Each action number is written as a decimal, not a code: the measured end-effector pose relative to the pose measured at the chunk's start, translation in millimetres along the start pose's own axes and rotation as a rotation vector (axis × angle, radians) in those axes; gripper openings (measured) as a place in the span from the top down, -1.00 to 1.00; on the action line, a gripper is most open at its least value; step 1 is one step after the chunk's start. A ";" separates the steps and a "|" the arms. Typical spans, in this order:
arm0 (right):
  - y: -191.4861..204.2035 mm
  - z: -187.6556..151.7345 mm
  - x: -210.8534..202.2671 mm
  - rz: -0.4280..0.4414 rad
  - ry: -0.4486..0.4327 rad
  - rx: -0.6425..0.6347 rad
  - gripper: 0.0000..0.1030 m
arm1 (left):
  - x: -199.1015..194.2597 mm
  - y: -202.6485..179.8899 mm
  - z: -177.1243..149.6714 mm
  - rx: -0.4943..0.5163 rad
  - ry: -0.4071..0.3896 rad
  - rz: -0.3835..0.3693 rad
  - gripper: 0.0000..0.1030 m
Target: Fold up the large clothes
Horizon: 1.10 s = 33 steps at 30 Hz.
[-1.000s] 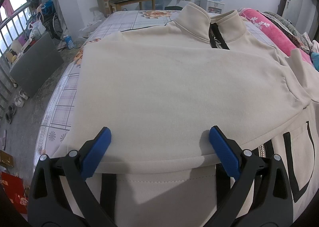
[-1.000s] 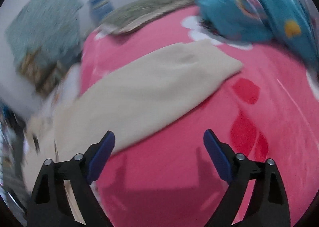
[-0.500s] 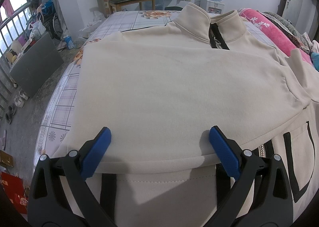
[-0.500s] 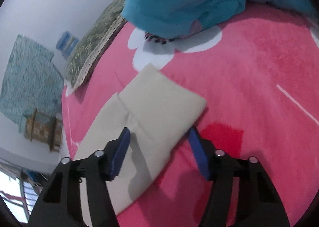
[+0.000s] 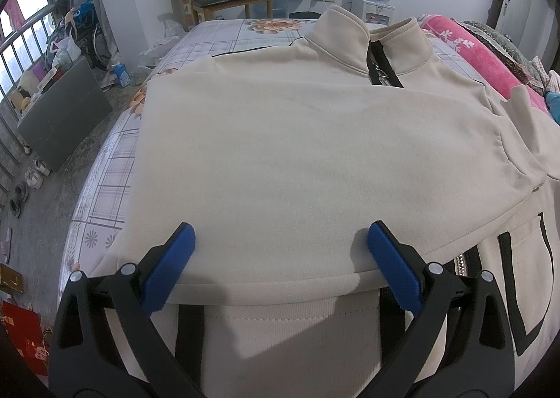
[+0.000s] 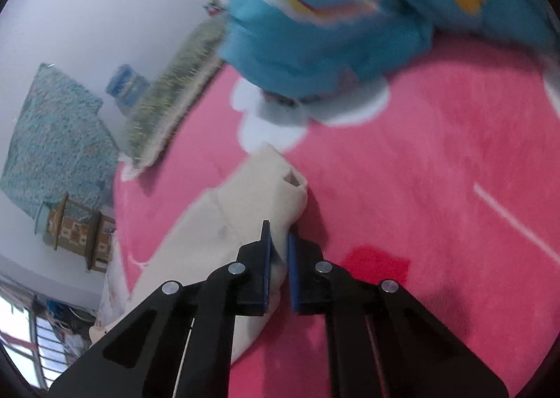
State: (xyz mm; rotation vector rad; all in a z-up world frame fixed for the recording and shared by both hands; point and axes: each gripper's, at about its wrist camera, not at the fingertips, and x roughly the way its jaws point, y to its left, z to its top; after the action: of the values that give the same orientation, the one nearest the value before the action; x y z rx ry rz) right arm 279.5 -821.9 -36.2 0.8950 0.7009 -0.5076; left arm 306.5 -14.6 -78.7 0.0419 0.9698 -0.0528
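1. Beige fleece: the jacket [image 5: 280,153] lies flat on the bed [image 5: 224,37], one sleeve already folded across its body.
2. My right tool [image 6: 278,251] has just closed and is clamped on the cuff of the other sleeve [image 6: 245,219], which lies out on the pink blanket [image 6: 420,188].
3. My left tool [image 5: 280,258] stands apart over the hem, gripping nothing.
4. Advice: lift the cuff only slightly, carry it straight across the body, keep the fabric taut, and steady the hem so the first fold does not shift.

Soft daylight, fisheye-bent edges, dark corners, motion blur in right view.
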 end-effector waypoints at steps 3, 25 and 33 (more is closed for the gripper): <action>24.7 2.7 -24.3 0.028 -0.041 -0.060 0.84 | 0.0 -0.2 0.0 0.000 0.000 0.000 -0.87; 317.1 -82.7 -185.8 0.375 -0.179 -0.537 0.84 | -40.9 25.1 1.5 -0.078 -0.042 -0.034 -0.84; 426.7 -194.2 -180.7 0.510 -0.103 -0.741 0.84 | -44.0 67.5 -17.9 -0.154 0.022 -0.098 0.02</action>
State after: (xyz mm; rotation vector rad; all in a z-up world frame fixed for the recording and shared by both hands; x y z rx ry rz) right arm 375.5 -410.7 236.1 0.3148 0.4800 0.1684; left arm 271.2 55.0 -51.7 -0.1466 0.9954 -0.0677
